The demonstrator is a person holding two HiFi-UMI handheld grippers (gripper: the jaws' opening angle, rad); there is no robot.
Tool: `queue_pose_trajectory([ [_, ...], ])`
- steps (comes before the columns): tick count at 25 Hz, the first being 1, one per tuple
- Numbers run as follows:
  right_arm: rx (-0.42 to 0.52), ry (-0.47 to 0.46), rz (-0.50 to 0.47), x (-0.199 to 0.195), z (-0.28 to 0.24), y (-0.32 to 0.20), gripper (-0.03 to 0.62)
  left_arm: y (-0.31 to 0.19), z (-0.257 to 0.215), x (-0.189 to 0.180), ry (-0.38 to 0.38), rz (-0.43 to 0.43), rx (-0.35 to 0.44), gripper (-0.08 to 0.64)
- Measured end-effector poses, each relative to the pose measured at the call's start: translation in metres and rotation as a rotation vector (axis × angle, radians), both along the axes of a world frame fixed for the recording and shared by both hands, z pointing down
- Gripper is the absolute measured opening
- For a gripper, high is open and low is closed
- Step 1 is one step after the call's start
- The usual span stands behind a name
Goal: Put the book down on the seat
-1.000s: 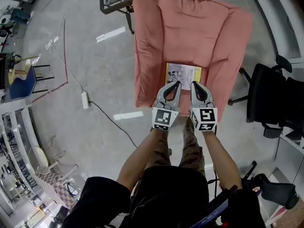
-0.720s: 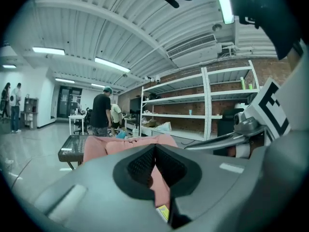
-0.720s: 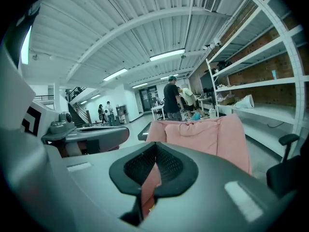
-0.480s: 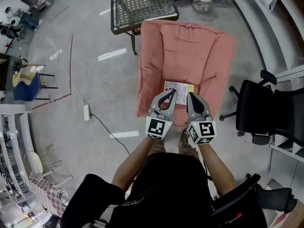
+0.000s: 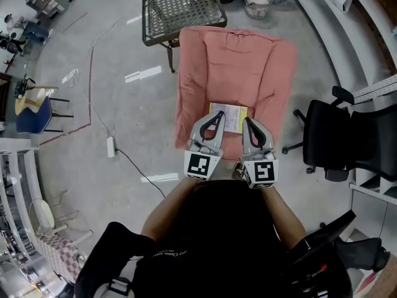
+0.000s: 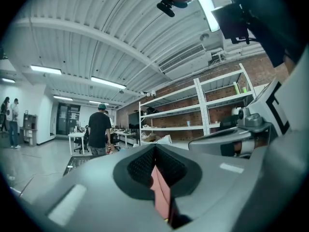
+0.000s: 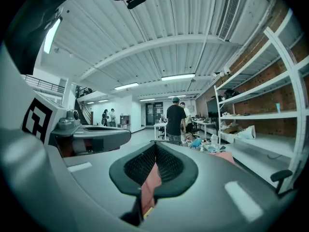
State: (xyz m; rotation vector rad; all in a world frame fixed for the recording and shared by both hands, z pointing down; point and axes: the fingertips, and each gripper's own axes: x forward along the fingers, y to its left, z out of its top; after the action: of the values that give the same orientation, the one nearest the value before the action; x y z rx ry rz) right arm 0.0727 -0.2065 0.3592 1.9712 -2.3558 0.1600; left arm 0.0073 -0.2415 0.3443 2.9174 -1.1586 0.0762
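Note:
The book [image 5: 229, 116], yellow-edged with a white printed cover, lies flat on the seat of the pink cushioned chair [image 5: 205, 73]. My left gripper [image 5: 218, 114] is shut and empty, its tips over the book's left edge in the head view. Level with it, my right gripper [image 5: 246, 121] is also shut and empty, by the book's right edge. Both are raised and point forward. In the left gripper view the left gripper [image 6: 155, 151] shows only pink cushion through its jaws. The right gripper [image 7: 154, 151] shows the same in the right gripper view.
A metal mesh table [image 5: 180, 5] stands behind the chair. A black office chair [image 5: 341, 135] is close on the right. A power strip with its cable [image 5: 111, 146] lies on the floor at left. A person in a black shirt [image 7: 175, 121] stands far off by desks.
The head view has risen and pulled back. Both shut grippers have drawn back towards my body and closer together. The book stays on the seat.

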Motion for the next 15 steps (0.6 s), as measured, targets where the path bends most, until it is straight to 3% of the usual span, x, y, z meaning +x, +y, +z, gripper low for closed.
queue_pose_trajectory([
  [6,-0.027,-0.008,-0.015,-0.011,0.006,0.007,0.012,0.006,0.000,-0.006,-0.017,-0.010,-0.008,-0.003],
  [15,0.022,0.004,-0.011,-0.013,-0.013,0.003,0.012,0.012,-0.009,-0.005,0.000,0.005,0.037,-0.003],
])
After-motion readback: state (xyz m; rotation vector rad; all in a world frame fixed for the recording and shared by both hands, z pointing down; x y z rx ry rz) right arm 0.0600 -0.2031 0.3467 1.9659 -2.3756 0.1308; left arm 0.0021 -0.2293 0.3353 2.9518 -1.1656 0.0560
